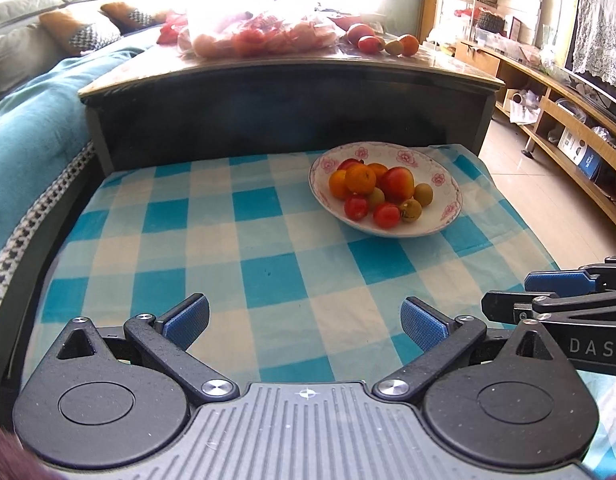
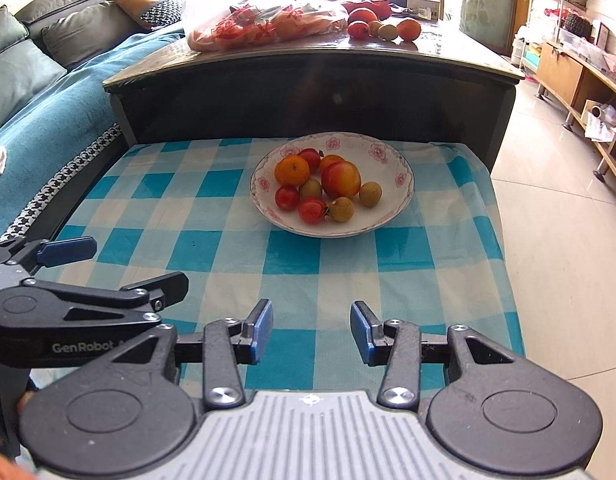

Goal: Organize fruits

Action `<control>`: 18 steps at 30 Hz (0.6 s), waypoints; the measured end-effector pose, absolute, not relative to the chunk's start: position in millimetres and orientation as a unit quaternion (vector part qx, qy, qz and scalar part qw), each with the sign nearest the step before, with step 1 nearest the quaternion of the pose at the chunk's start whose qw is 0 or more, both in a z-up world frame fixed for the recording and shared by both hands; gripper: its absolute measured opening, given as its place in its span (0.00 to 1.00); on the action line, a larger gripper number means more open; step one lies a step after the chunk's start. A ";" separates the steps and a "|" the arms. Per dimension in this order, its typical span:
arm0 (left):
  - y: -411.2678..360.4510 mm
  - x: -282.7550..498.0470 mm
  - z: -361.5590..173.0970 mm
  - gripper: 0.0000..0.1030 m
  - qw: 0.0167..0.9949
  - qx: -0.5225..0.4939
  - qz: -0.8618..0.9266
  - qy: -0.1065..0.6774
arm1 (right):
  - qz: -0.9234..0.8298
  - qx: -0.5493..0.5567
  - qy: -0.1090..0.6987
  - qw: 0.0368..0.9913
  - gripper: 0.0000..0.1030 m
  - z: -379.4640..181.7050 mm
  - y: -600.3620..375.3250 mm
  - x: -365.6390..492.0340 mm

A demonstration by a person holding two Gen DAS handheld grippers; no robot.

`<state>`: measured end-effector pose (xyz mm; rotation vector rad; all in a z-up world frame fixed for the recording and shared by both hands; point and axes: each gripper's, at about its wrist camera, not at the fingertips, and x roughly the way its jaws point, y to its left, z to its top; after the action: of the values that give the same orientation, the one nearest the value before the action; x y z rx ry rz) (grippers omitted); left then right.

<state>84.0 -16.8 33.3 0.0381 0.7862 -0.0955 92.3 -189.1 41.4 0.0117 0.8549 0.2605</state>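
Observation:
A white floral bowl (image 1: pixel 443 184) (image 2: pixel 391 168) sits on the blue checked cloth (image 1: pixel 268 248) (image 2: pixel 347 272). It holds several fruits: oranges (image 1: pixel 359 179) (image 2: pixel 292 170), a red-yellow apple (image 1: pixel 399 183) (image 2: pixel 341 179), small red tomatoes (image 1: pixel 386 215) (image 2: pixel 311 210) and brownish-green round fruits (image 1: pixel 423 194) (image 2: pixel 370 194). My left gripper (image 1: pixel 306 320) is open and empty, low over the near cloth. My right gripper (image 2: pixel 311 330) is open and empty, also near the front. Each gripper shows in the other's view, the right (image 1: pixel 547 296) and the left (image 2: pixel 108 268).
Behind the cloth a taller dark table (image 2: pixel 467 60) carries a plastic bag of fruit (image 1: pixel 260 28) (image 2: pixel 260 12) and a few loose fruits (image 1: pixel 383 42) (image 2: pixel 383 28). A teal sofa (image 1: pixel 24 136) lies left. A tiled floor and a wooden TV shelf (image 1: pixel 567 120) lie right.

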 end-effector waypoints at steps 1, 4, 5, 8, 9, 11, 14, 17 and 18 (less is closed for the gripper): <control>-15.6 81.8 33.3 1.00 0.921 0.014 -0.047 0.386 | 0.126 0.007 0.414 0.902 0.44 41.2 -189.1 90.2; -12.3 74.7 33.9 1.00 0.922 0.006 -0.048 0.384 | 0.127 0.007 0.414 0.902 0.44 41.6 -188.1 82.5; -12.3 72.4 34.5 1.00 0.923 0.010 -0.044 0.381 | 0.127 0.008 0.414 0.901 0.44 41.9 -187.7 79.9; -14.8 66.4 35.9 1.00 0.925 0.027 -0.036 0.378 | 0.132 0.015 0.413 0.901 0.44 43.2 -187.6 72.1; -15.7 64.4 36.1 1.00 0.924 0.032 -0.036 0.378 | 0.134 0.018 0.413 0.901 0.44 43.8 -187.4 69.7; -18.0 60.9 35.7 1.00 0.924 0.040 -0.032 0.378 | 0.138 0.021 0.412 0.900 0.45 45.2 -186.4 64.7; -19.1 56.9 34.8 1.00 0.923 0.047 -0.029 0.381 | 0.139 0.021 0.411 0.901 0.45 46.8 -184.3 58.3; -17.7 54.7 34.0 1.00 0.923 0.045 -0.026 0.382 | 0.140 0.024 0.410 0.901 0.45 47.7 -183.3 54.0; -16.9 53.4 34.2 1.00 0.923 0.042 -0.024 0.382 | 0.141 0.025 0.411 0.900 0.45 47.6 -183.1 52.8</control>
<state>53.4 -16.9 34.2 0.0869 0.7843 -0.0502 52.8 -183.1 47.6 0.0524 0.8501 0.2908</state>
